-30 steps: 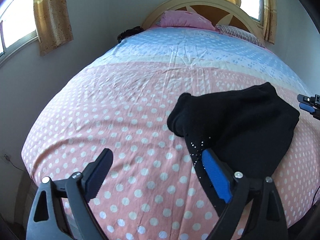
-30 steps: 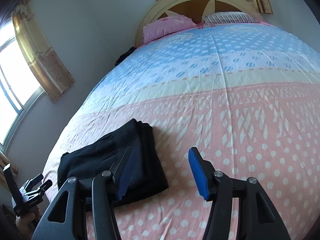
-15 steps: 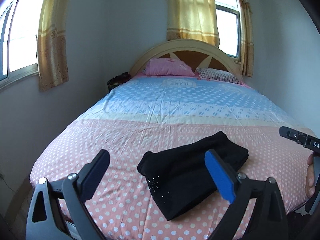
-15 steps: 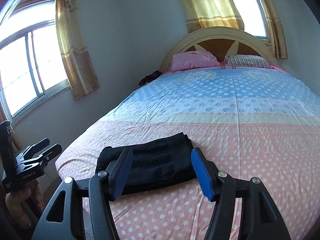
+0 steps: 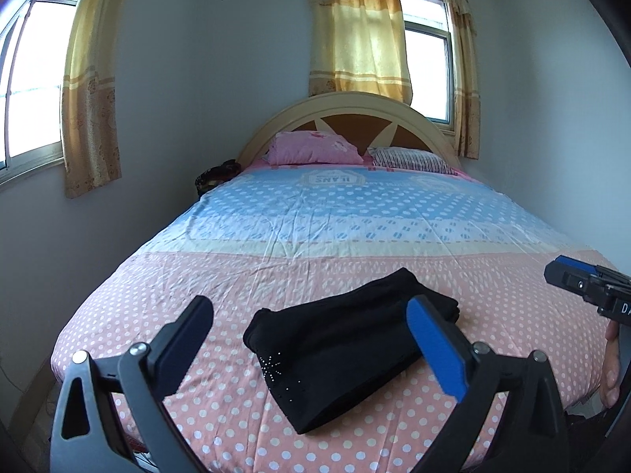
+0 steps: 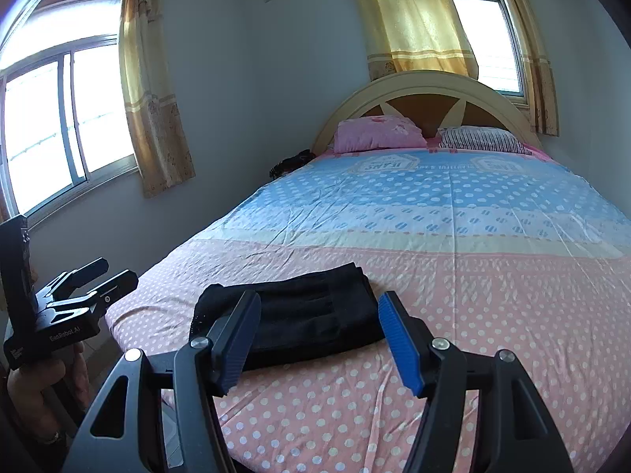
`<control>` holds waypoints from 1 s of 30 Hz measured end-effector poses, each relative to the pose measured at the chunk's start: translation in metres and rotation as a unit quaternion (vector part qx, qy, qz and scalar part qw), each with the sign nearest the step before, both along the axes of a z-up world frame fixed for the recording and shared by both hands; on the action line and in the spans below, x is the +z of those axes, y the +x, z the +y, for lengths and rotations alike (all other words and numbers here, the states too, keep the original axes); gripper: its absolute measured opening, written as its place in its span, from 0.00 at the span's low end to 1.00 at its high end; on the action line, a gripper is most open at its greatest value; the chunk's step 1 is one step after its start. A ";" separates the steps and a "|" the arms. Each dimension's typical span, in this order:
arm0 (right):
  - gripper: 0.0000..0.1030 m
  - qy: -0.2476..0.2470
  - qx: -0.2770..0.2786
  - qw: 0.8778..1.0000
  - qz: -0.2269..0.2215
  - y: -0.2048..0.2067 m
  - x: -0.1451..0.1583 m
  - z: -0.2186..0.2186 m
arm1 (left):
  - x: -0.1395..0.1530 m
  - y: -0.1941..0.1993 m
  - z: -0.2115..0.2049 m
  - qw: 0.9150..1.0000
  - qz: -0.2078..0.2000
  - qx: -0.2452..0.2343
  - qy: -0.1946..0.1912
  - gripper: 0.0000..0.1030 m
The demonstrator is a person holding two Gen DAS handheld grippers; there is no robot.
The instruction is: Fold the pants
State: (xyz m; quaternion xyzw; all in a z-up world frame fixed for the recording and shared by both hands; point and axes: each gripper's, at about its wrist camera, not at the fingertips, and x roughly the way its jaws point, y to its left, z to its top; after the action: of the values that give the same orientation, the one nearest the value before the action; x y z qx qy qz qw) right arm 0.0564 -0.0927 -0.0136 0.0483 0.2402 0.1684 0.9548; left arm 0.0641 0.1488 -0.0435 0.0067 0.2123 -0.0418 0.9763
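Note:
The black pants [image 5: 339, 351] lie folded into a compact bundle on the pink dotted sheet near the foot of the bed; they also show in the right wrist view [image 6: 311, 319]. My left gripper [image 5: 311, 339] is open and empty, held back from the bundle above the bed's edge. My right gripper [image 6: 319, 335] is open and empty, also held back from the pants. The left gripper shows at the left of the right wrist view [image 6: 106, 276], and the right gripper at the right edge of the left wrist view [image 5: 572, 276].
The bed [image 5: 355, 220] has a pink-and-blue dotted sheet, a pink pillow [image 5: 311, 148] and a striped pillow [image 5: 410, 157] at the arched headboard [image 5: 347, 112]. Curtained windows stand on the left and back walls. A dark item [image 5: 215, 173] lies beside the bed's far left corner.
Both grippers have pulled back and up from the bed and tilted level, so the pants look smaller and the whole room shows. The pants have not moved.

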 end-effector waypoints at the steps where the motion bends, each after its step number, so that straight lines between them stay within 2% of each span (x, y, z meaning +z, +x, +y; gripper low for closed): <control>1: 0.62 -0.004 0.000 1.000 -0.003 -0.002 0.000 0.001 | 0.001 -0.001 -0.001 1.000 0.000 -0.002 0.000 0.98; 12: 0.62 -0.023 -0.008 0.999 -0.023 -0.011 0.006 0.006 | 0.008 -0.008 -0.006 1.000 -0.009 -0.006 -0.001 0.98; 30: 0.63 -0.017 -0.003 1.000 -0.022 -0.015 0.006 0.009 | 0.009 -0.008 -0.005 1.000 -0.008 -0.001 -0.004 0.99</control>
State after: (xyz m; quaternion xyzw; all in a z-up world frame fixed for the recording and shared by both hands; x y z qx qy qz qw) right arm 0.0410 -0.0837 -0.0078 0.0288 0.2214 0.1627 0.9611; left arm 0.0560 0.1442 -0.0341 0.0032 0.2042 -0.0434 0.9780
